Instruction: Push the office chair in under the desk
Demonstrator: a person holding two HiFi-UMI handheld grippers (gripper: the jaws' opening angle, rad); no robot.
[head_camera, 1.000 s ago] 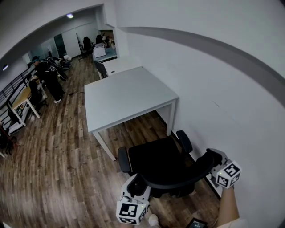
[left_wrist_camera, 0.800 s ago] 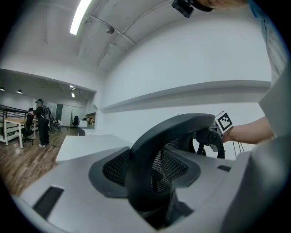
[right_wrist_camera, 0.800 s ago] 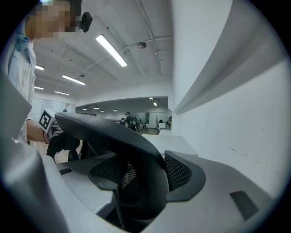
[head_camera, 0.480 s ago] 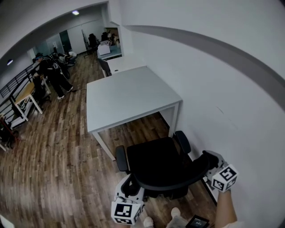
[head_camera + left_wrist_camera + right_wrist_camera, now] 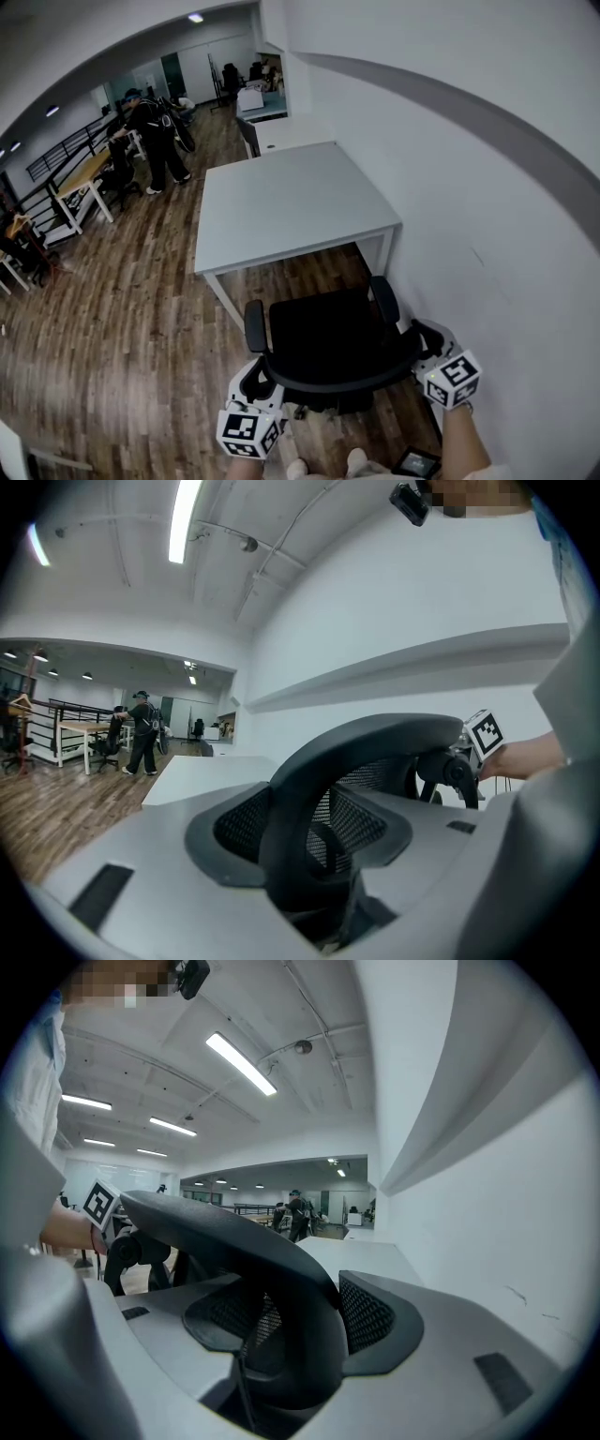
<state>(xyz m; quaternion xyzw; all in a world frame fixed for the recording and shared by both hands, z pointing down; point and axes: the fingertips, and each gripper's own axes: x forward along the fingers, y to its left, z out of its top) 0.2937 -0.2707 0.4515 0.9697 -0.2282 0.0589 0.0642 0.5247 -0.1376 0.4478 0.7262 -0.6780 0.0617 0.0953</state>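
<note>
A black office chair (image 5: 323, 333) stands just in front of the white desk (image 5: 291, 197), its armrests near the desk's front edge. My left gripper (image 5: 265, 373) sits at the left end of the chair's curved backrest rim (image 5: 342, 382), and my right gripper (image 5: 422, 339) sits at the right end. In the left gripper view the rim (image 5: 375, 738) runs between the jaws of the left gripper (image 5: 309, 855), which have just been closing on it. In the right gripper view the rim (image 5: 216, 1227) fills the gap of the right gripper (image 5: 281, 1335).
A white wall (image 5: 487, 234) runs close along the chair's right side. Wooden floor (image 5: 122, 319) spreads to the left. A second white desk (image 5: 291, 131) lies beyond the first. A person (image 5: 155, 131) stands far back by other desks (image 5: 84, 178). My own feet (image 5: 300, 466) show below.
The chair has rolled toward the desk with both grippers on its backrest rim. The desk and the far room now sit more to the right in the head view.
</note>
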